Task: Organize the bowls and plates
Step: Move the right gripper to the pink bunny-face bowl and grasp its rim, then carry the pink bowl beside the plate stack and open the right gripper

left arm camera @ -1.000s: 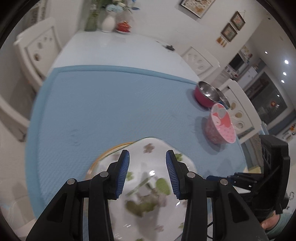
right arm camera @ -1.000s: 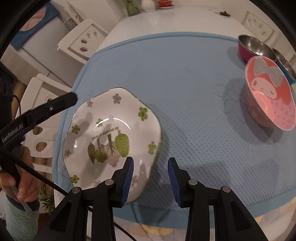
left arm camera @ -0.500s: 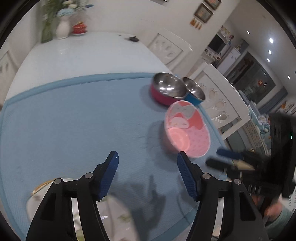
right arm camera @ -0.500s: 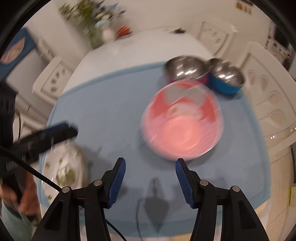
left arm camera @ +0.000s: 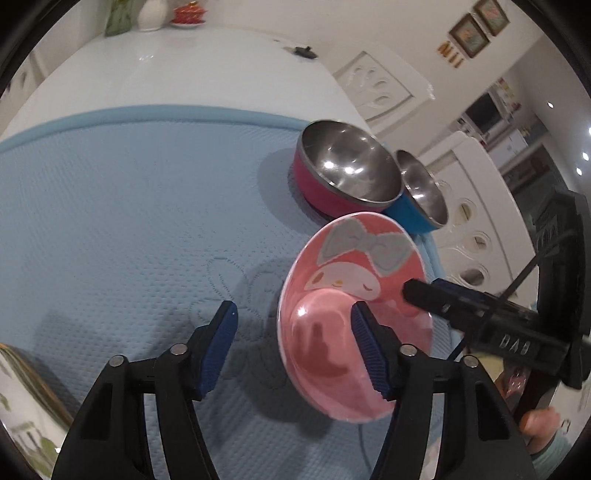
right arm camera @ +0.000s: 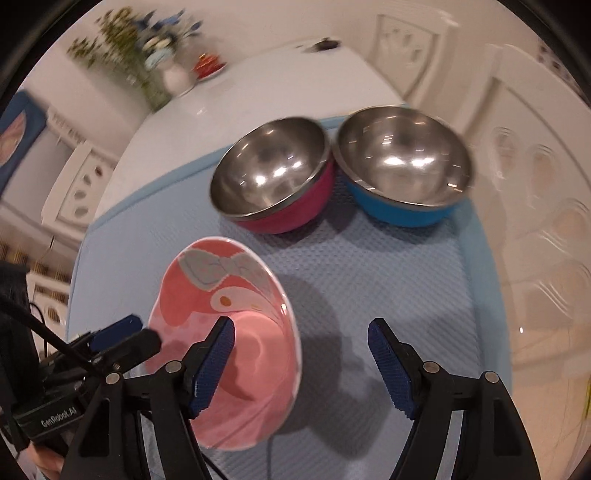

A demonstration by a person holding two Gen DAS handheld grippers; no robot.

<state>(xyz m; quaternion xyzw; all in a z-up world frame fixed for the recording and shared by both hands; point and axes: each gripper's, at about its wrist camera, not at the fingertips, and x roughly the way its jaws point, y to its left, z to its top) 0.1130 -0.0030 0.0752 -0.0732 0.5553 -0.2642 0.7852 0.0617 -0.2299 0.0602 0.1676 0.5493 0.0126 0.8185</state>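
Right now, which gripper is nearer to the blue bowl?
Right. The right gripper is over the mat before the blue bowl; the left gripper is farther, across the pink bowl.

1. A cartoon bowl (left arm camera: 354, 321) is sitting on a quilted mat (left arm camera: 129, 229) covering the desk (left arm camera: 192, 70)
2. Two steel bowls (right arm camera: 271, 181) (right arm camera: 402, 166) are standing side by side behind it, touching
3. A vase (left arm camera: 152, 14) is standing at the desk's far end
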